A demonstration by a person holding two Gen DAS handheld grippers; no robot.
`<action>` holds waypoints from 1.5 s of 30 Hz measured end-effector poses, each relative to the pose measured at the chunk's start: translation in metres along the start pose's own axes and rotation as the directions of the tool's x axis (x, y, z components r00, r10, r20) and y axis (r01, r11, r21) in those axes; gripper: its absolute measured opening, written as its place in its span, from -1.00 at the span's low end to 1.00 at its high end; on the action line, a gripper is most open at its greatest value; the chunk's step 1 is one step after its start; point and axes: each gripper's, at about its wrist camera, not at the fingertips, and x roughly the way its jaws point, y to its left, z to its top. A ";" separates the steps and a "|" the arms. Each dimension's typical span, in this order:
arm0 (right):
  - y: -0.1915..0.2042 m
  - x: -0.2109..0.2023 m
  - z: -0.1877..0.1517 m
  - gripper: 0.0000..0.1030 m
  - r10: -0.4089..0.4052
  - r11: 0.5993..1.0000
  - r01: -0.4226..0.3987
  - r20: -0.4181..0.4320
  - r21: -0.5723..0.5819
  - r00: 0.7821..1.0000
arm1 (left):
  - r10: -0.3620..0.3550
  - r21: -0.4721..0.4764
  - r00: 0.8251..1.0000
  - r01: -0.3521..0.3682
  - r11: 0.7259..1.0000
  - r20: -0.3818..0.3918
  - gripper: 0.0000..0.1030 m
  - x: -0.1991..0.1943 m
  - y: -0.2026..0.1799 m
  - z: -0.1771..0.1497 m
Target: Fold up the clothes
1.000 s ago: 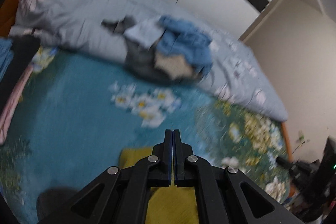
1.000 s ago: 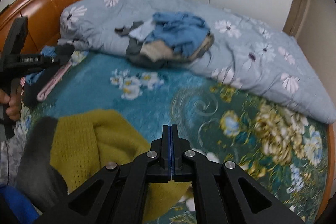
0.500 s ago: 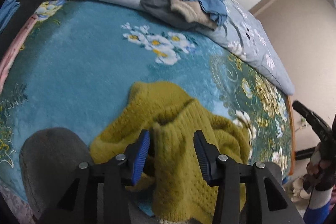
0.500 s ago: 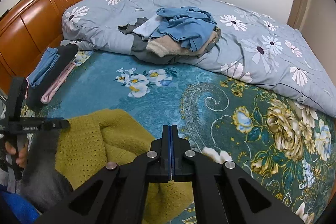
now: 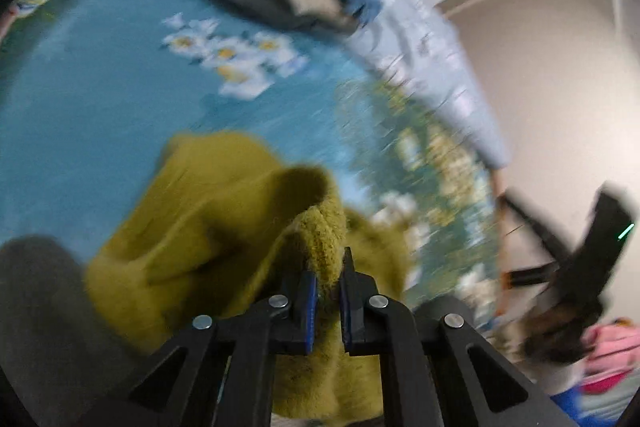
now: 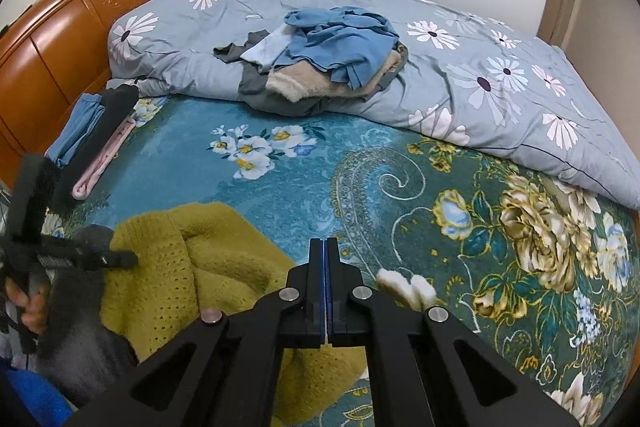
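Observation:
A mustard-yellow knit sweater (image 6: pixel 208 267) lies crumpled on the teal floral bedspread (image 6: pixel 304 179) at the near edge of the bed. My left gripper (image 5: pixel 327 279) is shut on a raised fold of the sweater (image 5: pixel 224 219); it shows from the side in the right wrist view (image 6: pixel 120 259), at the sweater's left edge. My right gripper (image 6: pixel 325 267) is shut and empty, above the sweater's right part. It appears blurred at the right of the left wrist view (image 5: pixel 600 247).
A pile of unfolded clothes (image 6: pixel 332 63) in blue, beige and grey sits on the grey-blue daisy duvet (image 6: pixel 500 75) at the back. Folded blue, black and pink items (image 6: pixel 92 143) lie by the wooden headboard (image 6: pixel 80 23). White wardrobe doors stand behind.
My left gripper went from shut, to open over the sweater, to closed on a fold of it, which now stands lifted. The right gripper stayed shut and barely moved.

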 end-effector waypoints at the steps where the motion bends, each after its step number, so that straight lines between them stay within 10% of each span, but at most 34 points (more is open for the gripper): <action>1: -0.003 0.000 0.000 -1.00 -0.005 1.000 0.005 0.001 0.007 1.000 | -0.049 -0.016 0.999 0.049 0.999 0.024 -0.81 -0.003 -0.004 0.012; 5: -0.017 -0.005 0.003 -1.00 -0.025 0.999 0.025 0.018 0.045 1.000 | -0.157 -0.037 0.979 0.163 0.986 0.133 -0.81 -0.013 -0.026 0.069; 12: -0.044 -0.012 0.005 -1.00 -0.064 0.994 0.061 0.028 0.089 0.998 | -0.133 -0.152 0.929 0.195 0.969 0.345 -0.81 -0.025 -0.028 0.184; 17: -0.053 -0.009 0.007 -1.00 -0.079 0.992 0.077 0.018 0.101 0.997 | 0.051 -0.270 0.908 0.070 0.960 0.416 -0.81 -0.026 -0.001 0.254; 22: -0.050 0.000 0.014 -1.00 -0.067 0.993 0.065 0.010 0.094 0.998 | 0.165 -0.311 0.934 -0.062 0.948 0.316 -0.81 -0.005 0.030 0.279; 27: -0.022 0.024 0.025 -1.00 -0.010 0.999 0.011 -0.021 0.045 1.000 | 0.156 -0.312 0.971 -0.094 0.946 0.180 -0.65 0.020 0.065 0.259; 35: 0.081 0.079 0.044 -0.96 0.122 0.986 -0.130 -0.083 -0.101 0.989 | 0.205 -0.240 0.960 -0.156 0.958 0.193 0.06 -0.008 0.099 0.205; 40: 0.152 0.123 0.046 -0.02 0.194 0.960 -0.219 -0.152 -0.175 0.969 | 0.305 -0.240 0.878 -0.227 0.944 0.369 0.31 -0.061 0.113 0.143; 45: 0.214 0.173 0.044 -0.02 0.205 0.950 -0.252 -0.238 -0.184 0.949 | 0.377 -0.273 0.813 -0.277 0.921 0.444 0.37 -0.098 0.127 0.080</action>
